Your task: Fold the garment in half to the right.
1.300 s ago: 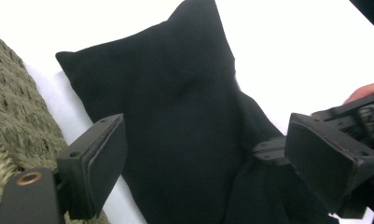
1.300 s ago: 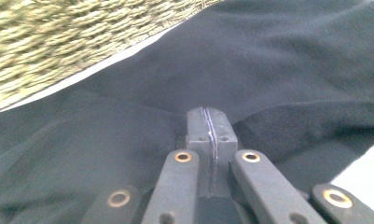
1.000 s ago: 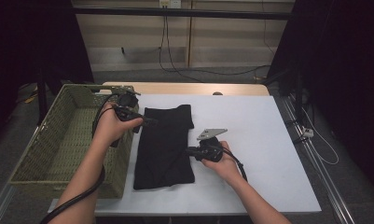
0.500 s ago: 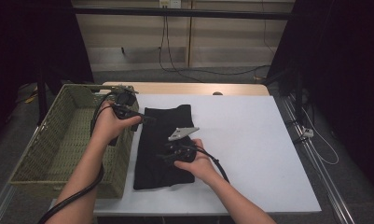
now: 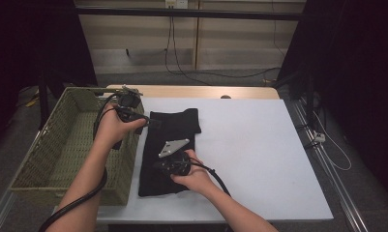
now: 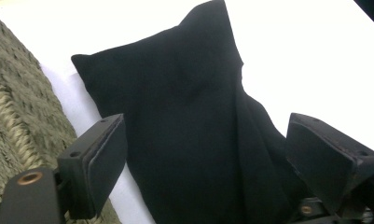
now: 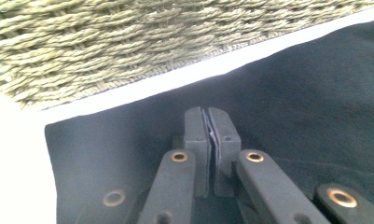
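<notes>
From the high view I see that my right gripper [image 5: 157, 166] has slid leftward across the folded black cloth garment [image 5: 174, 128] since a second ago, when it sat at the garment's right edge; it now lies over the near left part of the fabric. The garment itself lies flat on the white table [image 5: 259, 145], just beside the woven green wicker basket [image 5: 51, 145], its far end unmoved. My left gripper [image 5: 155, 122] hangs at the garment's far left corner, above the basket's rim, where it was before.

In the left gripper view, the wide-spread fingers [image 6: 93, 163] frame the garment's far corner [image 6: 175, 116] without pressing on it: nothing is held, the cloth merely lies ahead between them, with the basket's weave [image 6: 17, 102] off to one side.

In the right gripper view, the fingers [image 7: 197, 140] have just been closing and now meet pad to pad. They sit low on the black fabric [image 7: 292, 107], near its edge by the basket wall [image 7: 128, 42]; I cannot tell for sure whether a pinch of cloth is caught in the seam.

I judge the right side has taken its grip near the edge, so the left must now close on its corner before the garment can be lifted or folded.
</notes>
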The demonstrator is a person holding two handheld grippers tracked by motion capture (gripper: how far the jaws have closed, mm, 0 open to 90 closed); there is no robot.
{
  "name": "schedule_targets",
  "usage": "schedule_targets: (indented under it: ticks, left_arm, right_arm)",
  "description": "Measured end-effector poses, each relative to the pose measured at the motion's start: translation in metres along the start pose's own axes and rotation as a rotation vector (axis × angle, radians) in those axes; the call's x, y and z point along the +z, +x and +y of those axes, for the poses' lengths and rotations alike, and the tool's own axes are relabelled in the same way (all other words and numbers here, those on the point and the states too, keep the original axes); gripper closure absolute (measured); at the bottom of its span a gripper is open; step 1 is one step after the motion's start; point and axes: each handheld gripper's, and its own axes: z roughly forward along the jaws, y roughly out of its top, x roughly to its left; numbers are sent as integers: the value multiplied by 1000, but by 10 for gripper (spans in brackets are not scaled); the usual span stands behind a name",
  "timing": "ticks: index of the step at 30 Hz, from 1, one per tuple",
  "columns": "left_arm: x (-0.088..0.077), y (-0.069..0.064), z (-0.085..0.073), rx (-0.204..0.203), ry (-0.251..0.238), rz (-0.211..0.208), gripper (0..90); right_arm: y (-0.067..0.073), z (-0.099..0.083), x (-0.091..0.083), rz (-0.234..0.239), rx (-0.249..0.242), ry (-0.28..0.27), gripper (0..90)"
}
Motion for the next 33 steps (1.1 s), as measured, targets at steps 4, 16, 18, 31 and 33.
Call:
schedule_targets:
  ticks: [4,16,18,31,33]
  left_arm:
    - [-1,-3,0,4,-7,8,137]
    - [9,-12,1,16,7,-13,137]
    - [11,-14,1,19,7,-8,136]
    - [12,-18,-2,24,1,-14,135]
    - [11,-19,-1,33,8,-12,135]
  right_arm:
    - [-1,-7,-25,11,98,-46,883]
    - [-8,-56,-82,-10,162,-67,859]
    - [-7,-60,-87,-11,173,-70,824]
    - [-21,-65,-115,-94,215,-94,540]
    - [-28,-64,-116,-126,221,-100,509]
